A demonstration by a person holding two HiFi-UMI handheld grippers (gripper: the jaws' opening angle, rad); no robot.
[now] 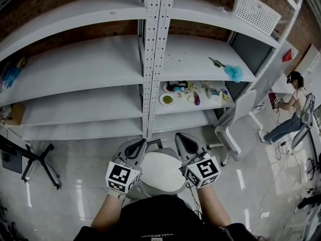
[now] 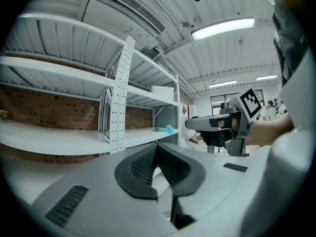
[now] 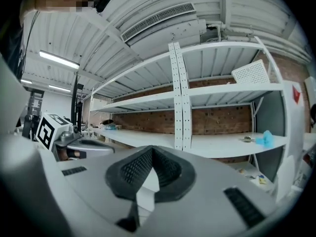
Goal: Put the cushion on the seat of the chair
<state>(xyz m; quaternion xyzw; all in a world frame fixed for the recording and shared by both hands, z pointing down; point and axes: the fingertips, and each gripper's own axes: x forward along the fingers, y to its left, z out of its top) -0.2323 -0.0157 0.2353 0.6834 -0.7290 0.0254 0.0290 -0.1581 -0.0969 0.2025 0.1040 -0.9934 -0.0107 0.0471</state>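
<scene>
— Presently, how far along is placement?
— Apparently complete: the cushion [image 1: 161,170] lies on the chair [image 1: 133,192] seat, below and between both tools. No step appears left. On the left gripper [image 1: 140,145] and the right gripper [image 1: 181,140] the jaws are fully closed, holding nothing.
— Counts?
— One cushion, two grippers, two chairs; the second chair [image 1: 235,122] stands well right of the right gripper.
</scene>
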